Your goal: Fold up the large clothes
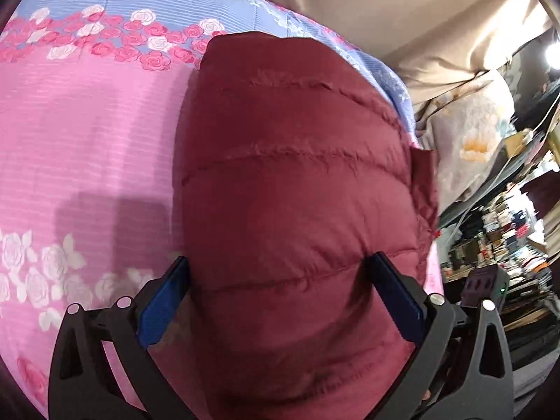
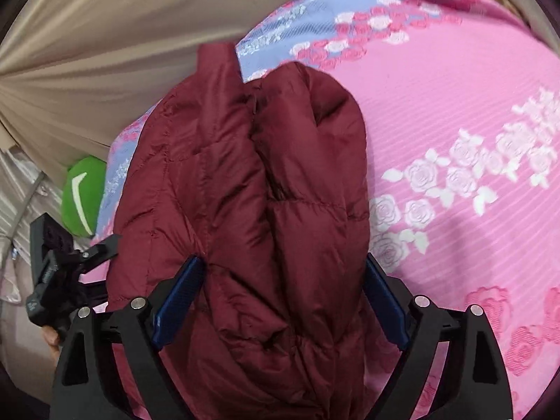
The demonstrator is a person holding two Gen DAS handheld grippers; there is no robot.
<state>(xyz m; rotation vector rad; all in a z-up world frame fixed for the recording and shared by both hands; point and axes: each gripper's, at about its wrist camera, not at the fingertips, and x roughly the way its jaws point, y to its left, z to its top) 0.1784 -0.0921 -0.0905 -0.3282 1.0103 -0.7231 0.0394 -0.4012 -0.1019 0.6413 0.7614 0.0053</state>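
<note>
Maroon jacket (image 1: 297, 182) folded on my pink bedspread (image 1: 87, 140).
My left gripper (image 1: 280, 290) and right gripper (image 2: 285, 294) stand wide apart astride it (pads unpressed); open bedspread lies frame-left in the left view.

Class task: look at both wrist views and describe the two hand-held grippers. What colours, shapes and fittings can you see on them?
Both look alike. The left hand-held gripper and right hand-held gripper each have a black frame with triangular cut-outs, round silver bolts at the joints, and two flat blue finger pads. A small black box beside the left one shows a green light.
</note>
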